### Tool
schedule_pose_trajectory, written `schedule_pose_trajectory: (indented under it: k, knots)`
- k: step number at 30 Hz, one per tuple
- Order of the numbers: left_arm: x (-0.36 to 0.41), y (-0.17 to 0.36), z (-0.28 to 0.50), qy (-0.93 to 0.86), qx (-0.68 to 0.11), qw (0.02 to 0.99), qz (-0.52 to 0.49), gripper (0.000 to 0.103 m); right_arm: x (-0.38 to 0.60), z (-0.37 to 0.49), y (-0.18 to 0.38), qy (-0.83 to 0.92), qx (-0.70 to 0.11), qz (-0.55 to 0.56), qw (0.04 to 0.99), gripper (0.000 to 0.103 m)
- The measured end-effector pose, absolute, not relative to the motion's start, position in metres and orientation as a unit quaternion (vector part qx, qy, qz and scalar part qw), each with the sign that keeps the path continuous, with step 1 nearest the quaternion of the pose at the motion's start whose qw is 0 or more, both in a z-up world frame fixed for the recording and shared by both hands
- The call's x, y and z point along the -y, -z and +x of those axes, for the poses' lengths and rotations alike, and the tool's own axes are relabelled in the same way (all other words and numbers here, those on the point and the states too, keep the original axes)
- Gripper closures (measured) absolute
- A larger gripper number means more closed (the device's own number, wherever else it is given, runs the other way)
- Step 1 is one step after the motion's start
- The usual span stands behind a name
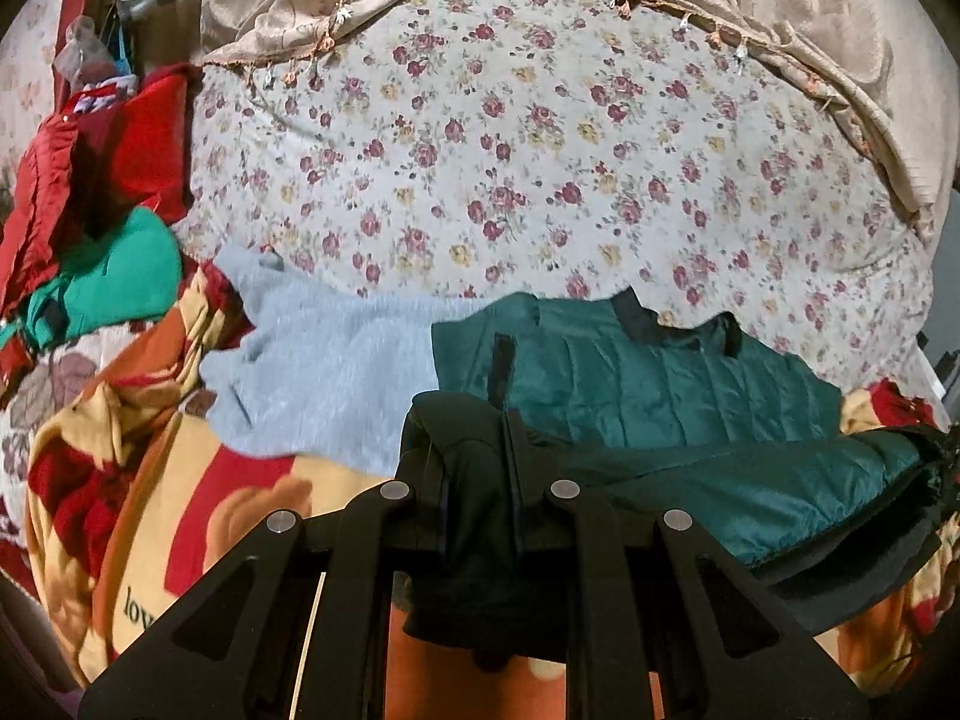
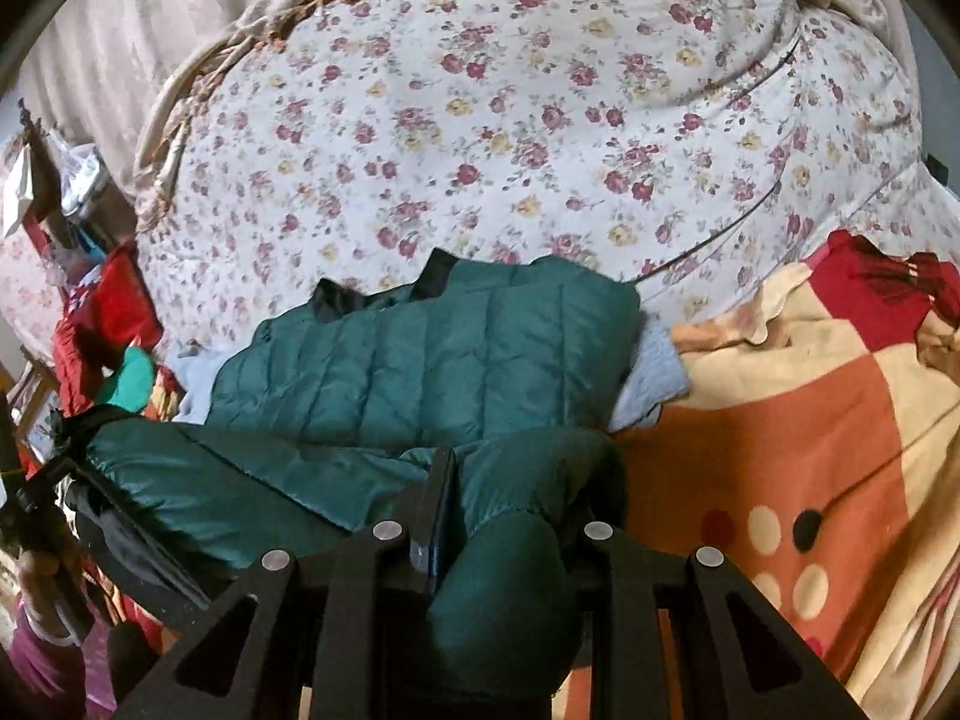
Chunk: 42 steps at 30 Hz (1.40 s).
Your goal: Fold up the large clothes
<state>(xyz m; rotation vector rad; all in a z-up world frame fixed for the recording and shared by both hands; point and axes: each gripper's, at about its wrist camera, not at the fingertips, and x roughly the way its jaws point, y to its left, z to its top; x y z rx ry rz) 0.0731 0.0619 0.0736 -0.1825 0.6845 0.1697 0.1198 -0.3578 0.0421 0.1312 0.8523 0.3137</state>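
Note:
A dark green quilted jacket (image 1: 648, 378) with black trim lies across the bed; it also shows in the right wrist view (image 2: 420, 354). My left gripper (image 1: 477, 468) is shut on a dark bunched edge of the jacket, lifted a little above the blanket. My right gripper (image 2: 510, 498) is shut on a green fold of the jacket at its near edge. A lifted strip of the jacket (image 2: 198, 474) stretches between the two grippers. The left gripper (image 2: 36, 480) shows at the far left of the right wrist view.
A light blue-grey sweater (image 1: 324, 360) lies under the jacket's left side. An orange, red and cream blanket (image 2: 810, 420) covers the near bed. A floral sheet (image 1: 540, 150) covers the far part. Red and green clothes (image 1: 102, 228) are piled at the left. A beige curtain (image 1: 810, 12) hangs behind.

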Motion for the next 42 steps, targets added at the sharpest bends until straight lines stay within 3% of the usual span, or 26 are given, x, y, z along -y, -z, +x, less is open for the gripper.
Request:
schedule_pose_trajectory:
  k: [11,20,23,26,27,28,30,31,34,35,42]
  knots:
    - [-0.056,-0.067,0.164,-0.135,-0.337,0.930,-0.064,0.090,0.356,0.196,-0.044,-0.115,-0.409,0.072,0.903,0.081]
    - [-0.058,-0.012,0.232,-0.159,-0.386,0.906,-0.073,0.088,0.361,0.257,0.012,-0.081,-0.438,0.118,0.887,0.080]
    - [-0.055,0.002,0.241,-0.161,-0.389,0.905,-0.062,0.086,0.367,0.263,0.022,-0.086,-0.436,0.148,0.884,0.074]
    - [-0.058,0.007,0.242,-0.155,-0.390,0.904,-0.079,0.083,0.374,0.258,0.015,-0.107,-0.428,0.179,0.879,0.060]
    - [-0.060,0.008,0.243,-0.149,-0.390,0.905,-0.087,0.082,0.377,0.255,0.011,-0.111,-0.424,0.182,0.880,0.049]
    - [-0.064,0.008,0.242,-0.134,-0.391,0.905,-0.098,0.078,0.379,0.250,0.004,-0.117,-0.418,0.187,0.881,0.032]
    - [-0.071,0.005,0.242,-0.108,-0.395,0.904,-0.123,0.070,0.382,0.240,-0.007,-0.119,-0.407,0.186,0.886,0.018]
    - [-0.077,0.003,0.242,-0.093,-0.397,0.902,-0.143,0.061,0.382,0.234,-0.014,-0.108,-0.402,0.171,0.893,0.017]
    - [-0.093,-0.006,0.233,-0.058,-0.392,0.896,-0.201,0.021,0.383,0.220,-0.027,-0.101,-0.388,0.137,0.906,0.017]
    - [-0.096,-0.011,0.226,-0.065,-0.381,0.899,-0.205,0.017,0.382,0.212,-0.034,-0.097,-0.379,0.120,0.912,0.017]
    - [-0.109,-0.028,0.194,-0.069,-0.356,0.910,-0.199,0.017,0.362,0.166,-0.054,-0.129,-0.297,0.078,0.943,0.017]
